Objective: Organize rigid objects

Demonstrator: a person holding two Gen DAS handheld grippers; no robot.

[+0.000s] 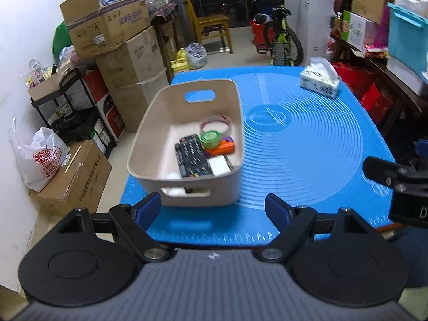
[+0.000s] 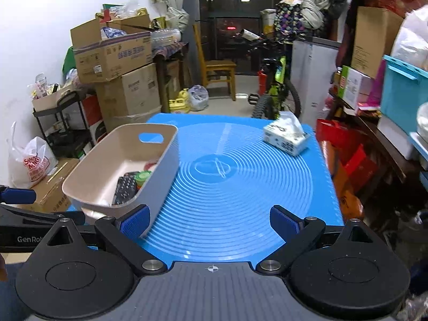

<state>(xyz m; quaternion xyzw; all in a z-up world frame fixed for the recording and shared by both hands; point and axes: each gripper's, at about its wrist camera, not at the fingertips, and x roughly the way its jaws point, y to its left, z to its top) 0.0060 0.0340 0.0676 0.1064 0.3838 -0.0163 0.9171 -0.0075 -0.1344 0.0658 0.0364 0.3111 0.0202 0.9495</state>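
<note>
- Hovering with both jaws wide and empty: left gripper [image 1: 213, 204], right gripper [image 2: 208, 223].
- Small rigid items sit inside your beige plastic basket [image 1: 149, 139] on the blue ringed mat [image 1: 307, 144].
- Your left finger could clip the basket's near wall and shove it off the edge.

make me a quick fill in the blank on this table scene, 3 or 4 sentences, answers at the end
1. The remote control lies inside the beige ____.
2. The table is covered by a mat coloured ____.
3. The tissue pack sits on the mat, ____ the bin.
4. The left gripper and the right gripper both have their jaws ____, with nothing between them.

Missing words: bin; blue; outside; open
</note>
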